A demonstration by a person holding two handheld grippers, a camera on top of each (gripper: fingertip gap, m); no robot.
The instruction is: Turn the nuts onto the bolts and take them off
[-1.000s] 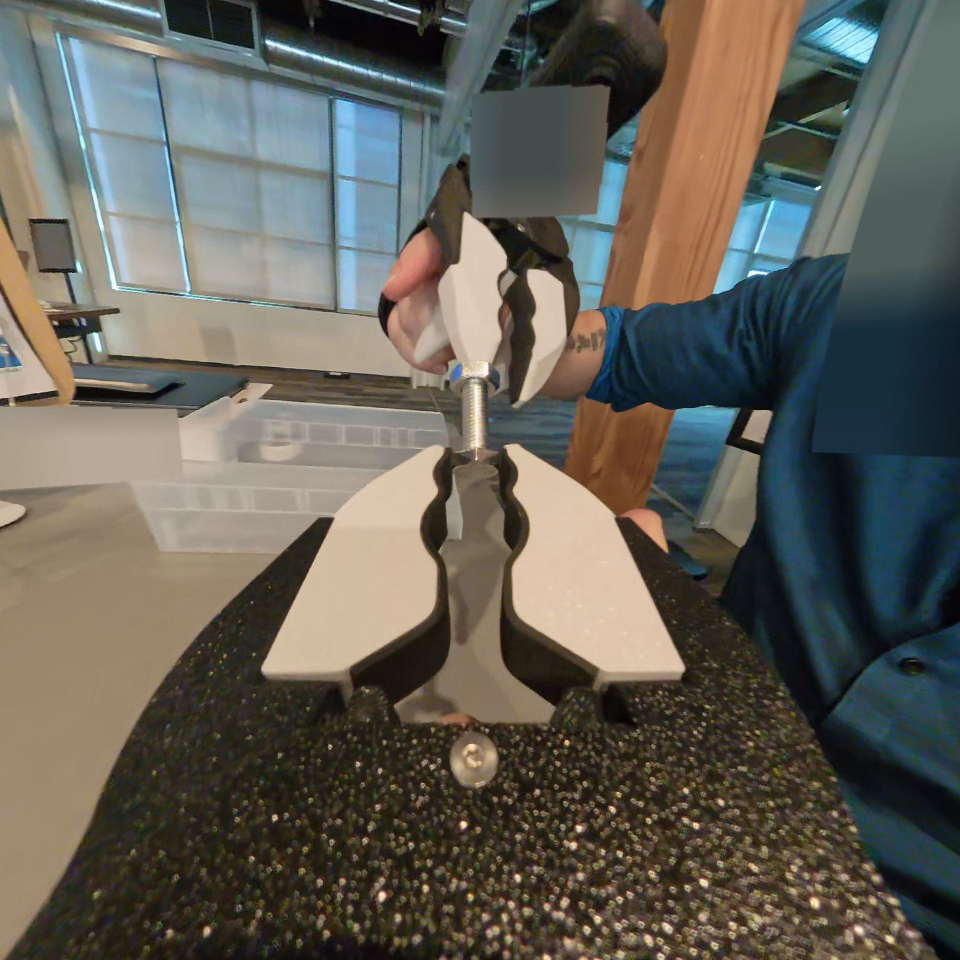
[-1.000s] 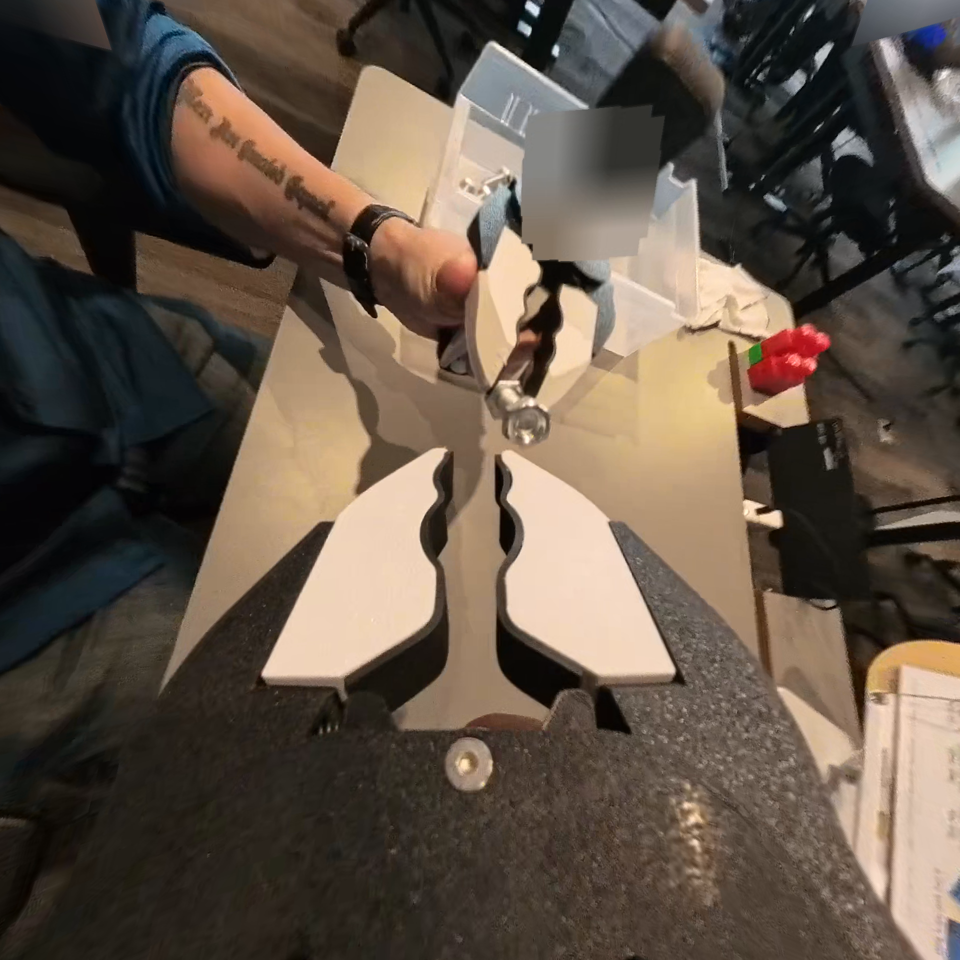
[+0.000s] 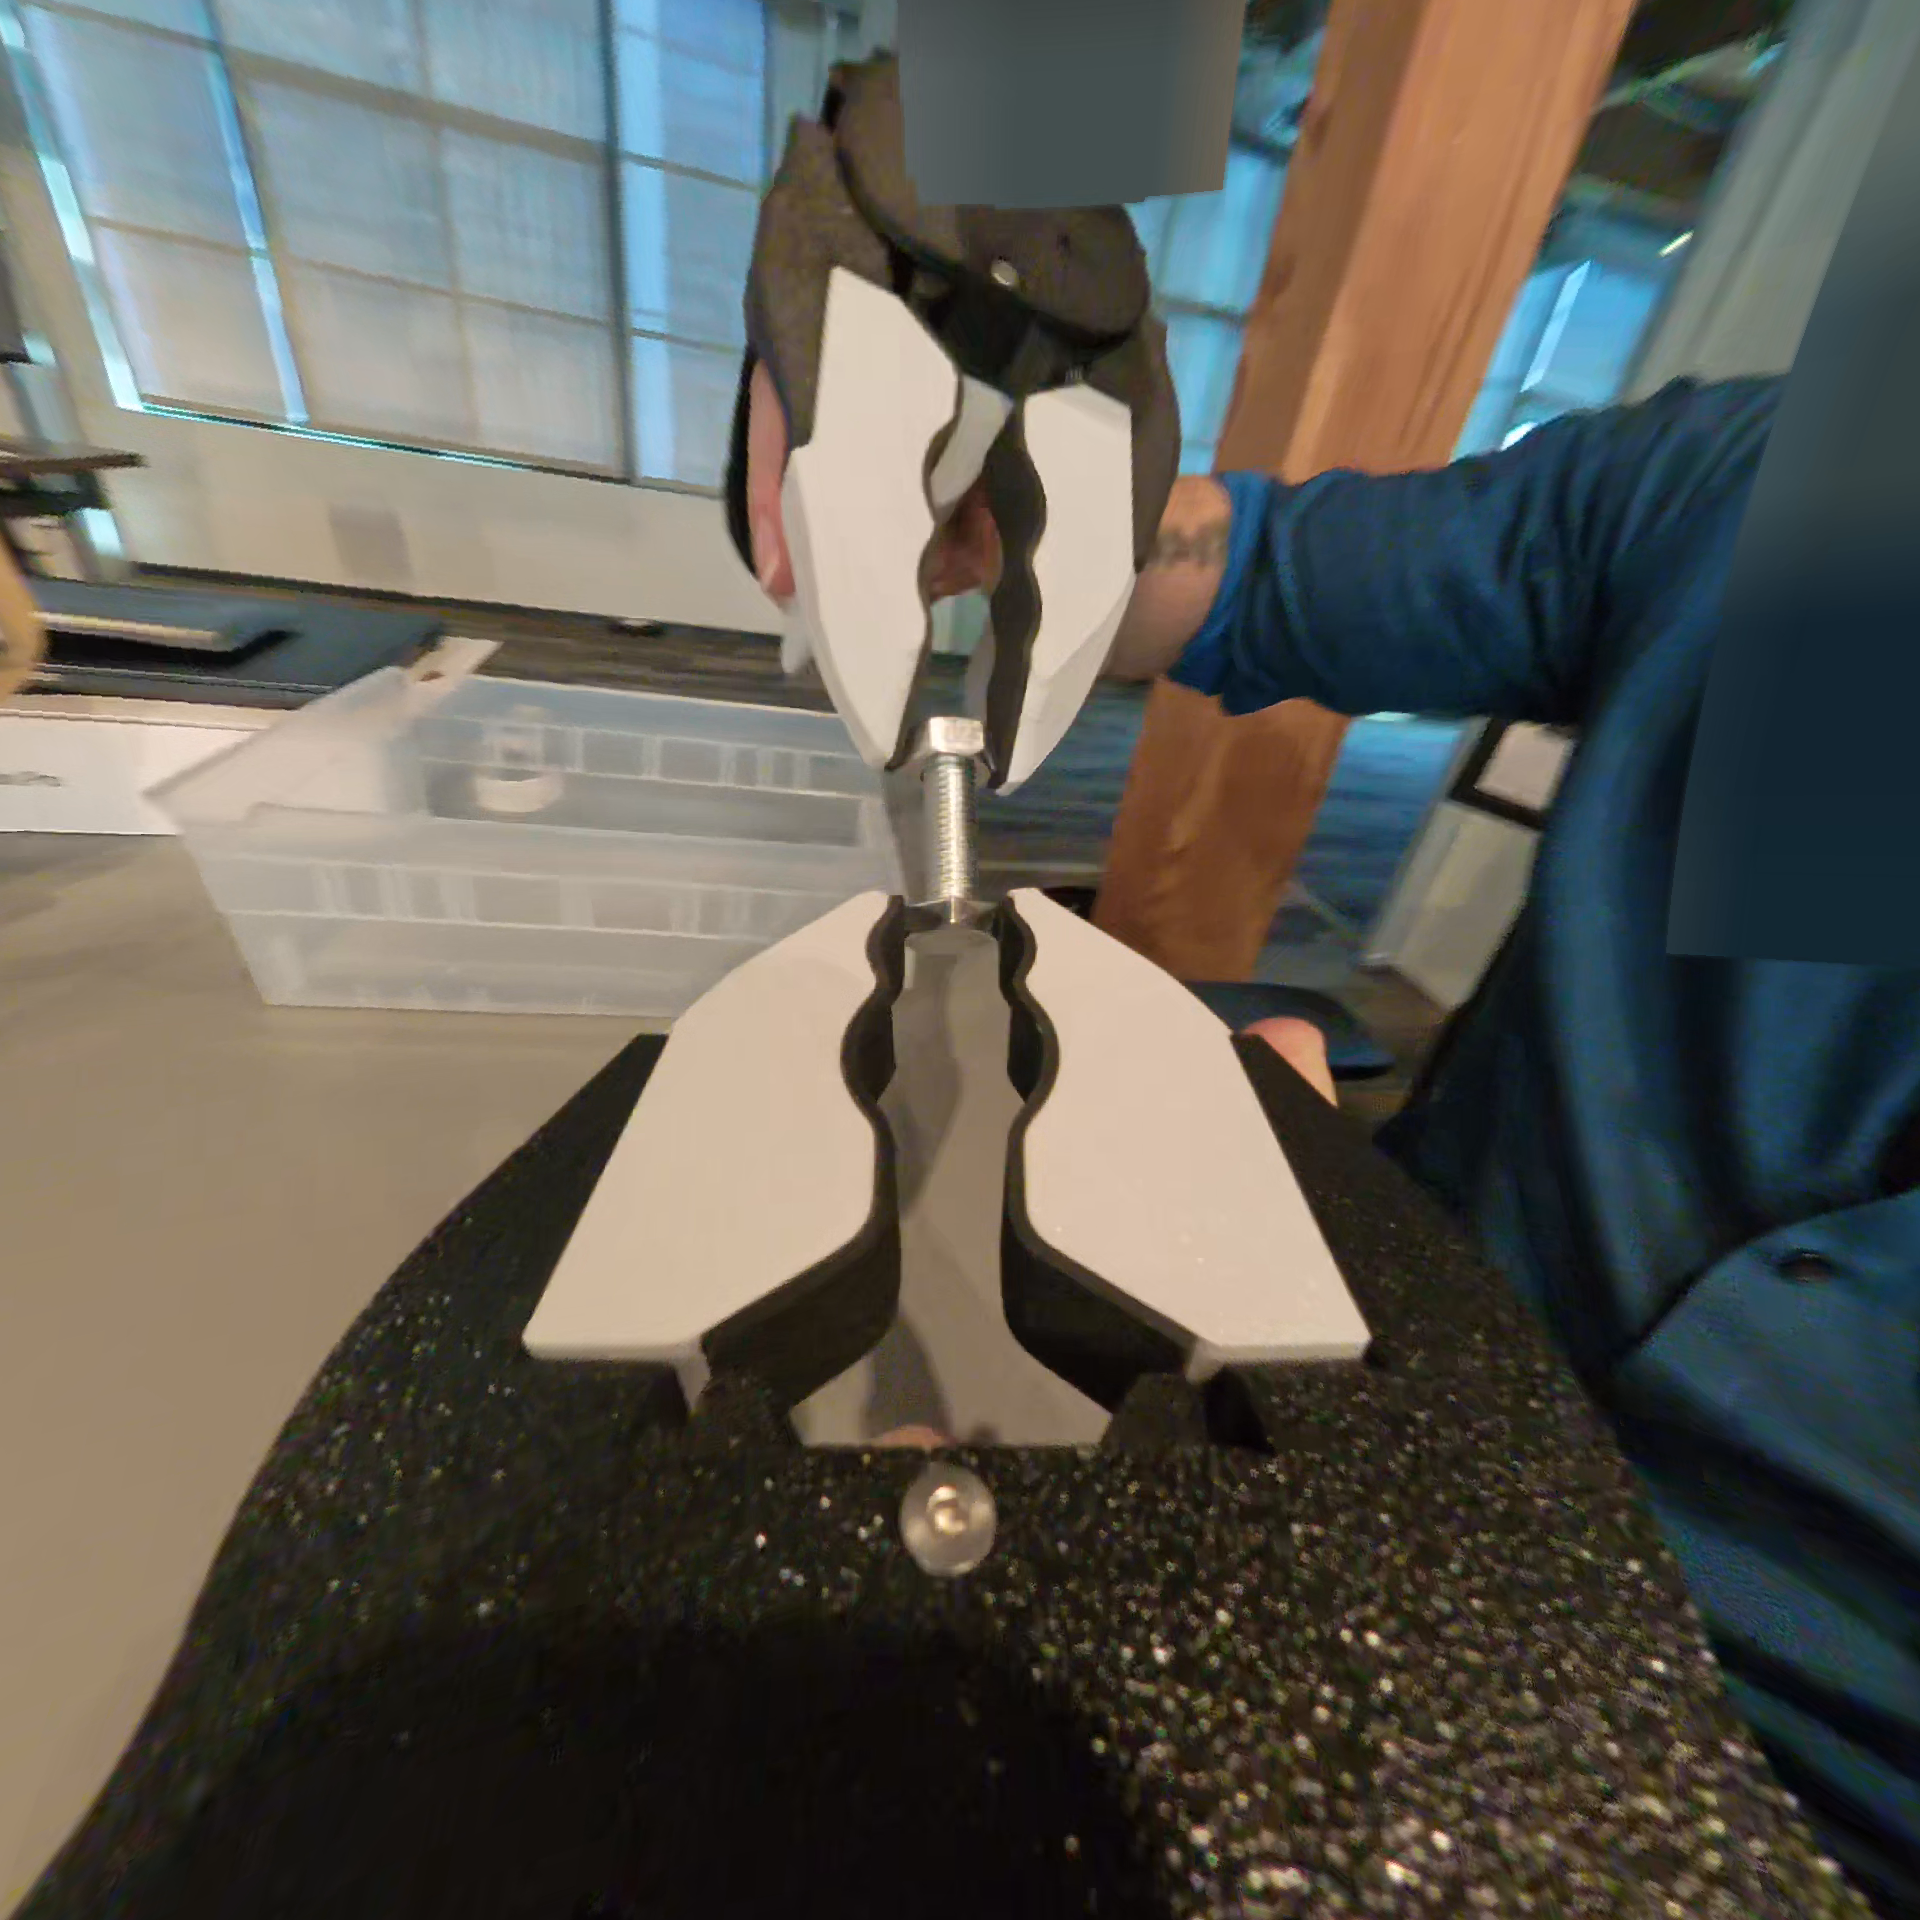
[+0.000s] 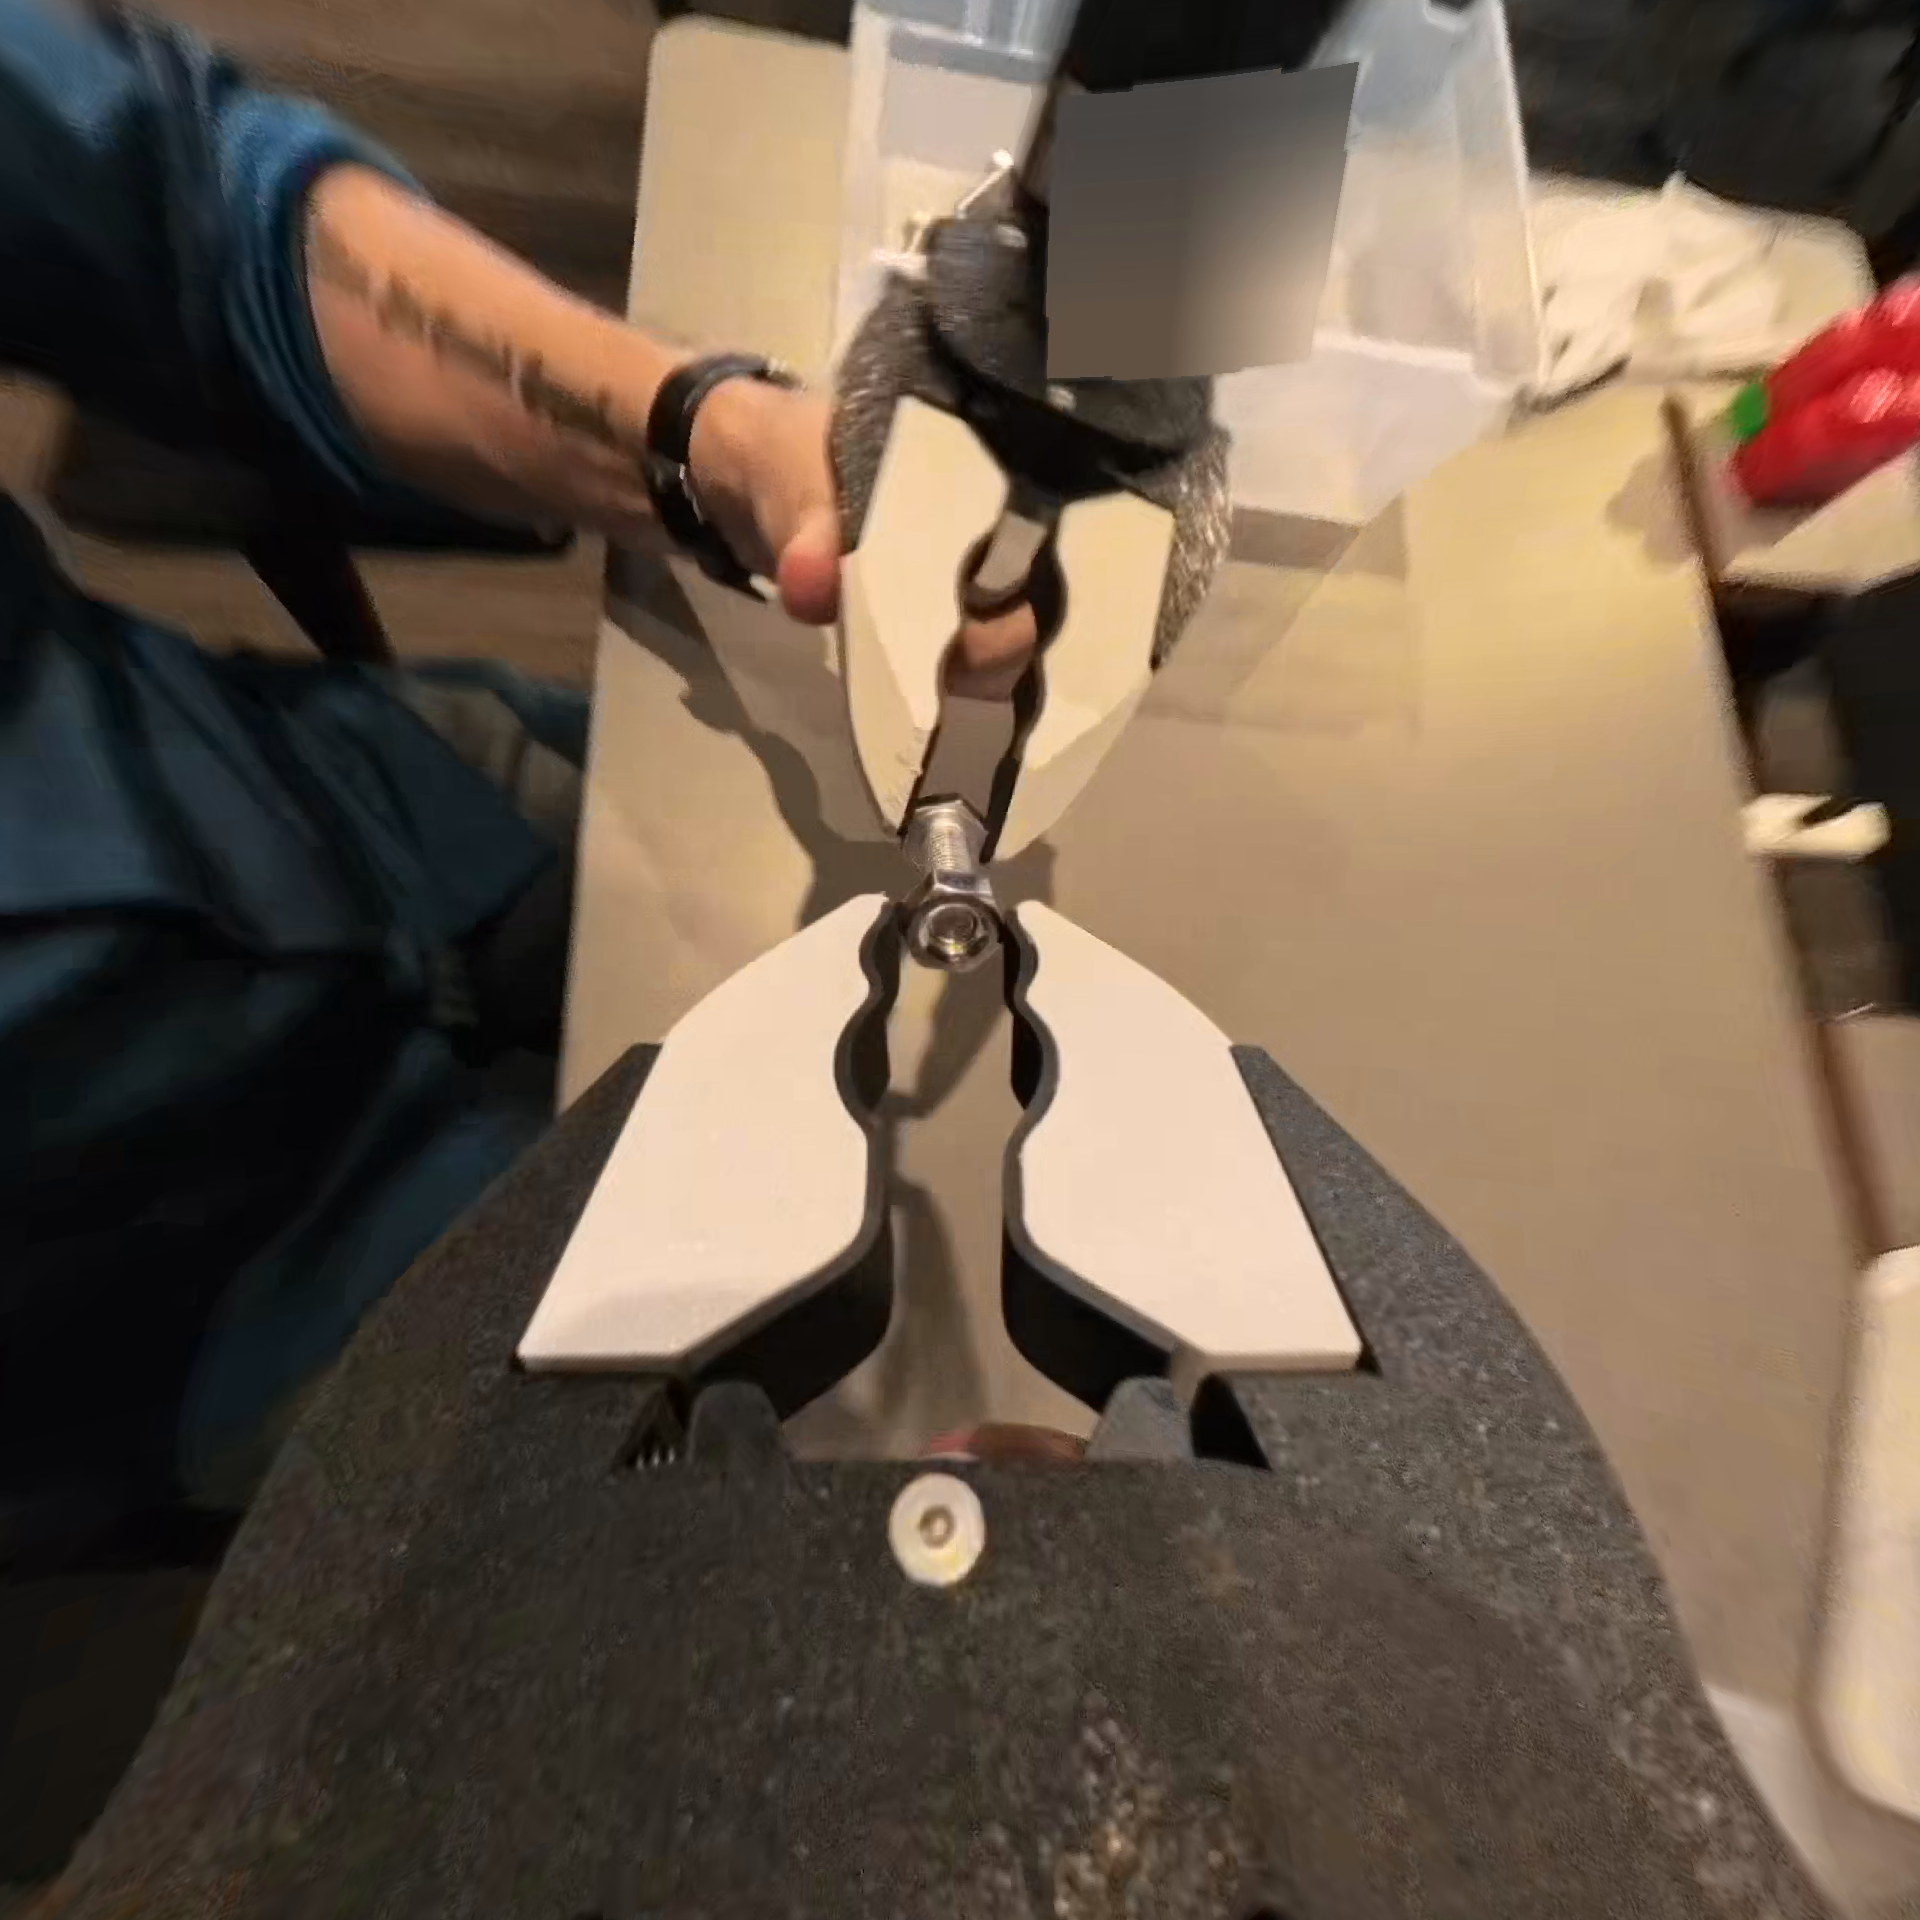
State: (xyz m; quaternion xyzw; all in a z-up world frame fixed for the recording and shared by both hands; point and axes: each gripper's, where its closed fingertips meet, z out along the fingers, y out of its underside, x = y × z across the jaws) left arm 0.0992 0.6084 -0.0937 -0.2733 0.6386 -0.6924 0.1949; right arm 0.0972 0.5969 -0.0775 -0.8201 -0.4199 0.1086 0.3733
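A silver bolt (image 3: 943,831) stands upright between my two grippers above the table. My left gripper (image 3: 945,925) is shut on the bolt's lower end, its head. My right gripper (image 3: 948,769) comes down from above, and its fingertips clamp the hex nut (image 3: 954,736) on the bolt's upper end. In the right wrist view the nut (image 4: 948,928) sits between my right gripper's (image 4: 945,920) tips. The bolt's thread (image 4: 935,854) runs from there to the left gripper (image 4: 940,821) beyond. This view is blurred.
A clear plastic bin (image 3: 520,831) stands on the grey table (image 3: 208,1143) behind the grippers; it also shows in the right wrist view (image 4: 1403,312). A red object (image 4: 1849,416) lies at the table's far right. A wooden post (image 3: 1403,416) and a blue sleeve (image 3: 1455,582) are on the right. My two grippers' fingertips are within a few centimetres of each other.
My right gripper has moved in from a short way off, and the nut now sits between its tips. The left gripper still holds the bolt upright.
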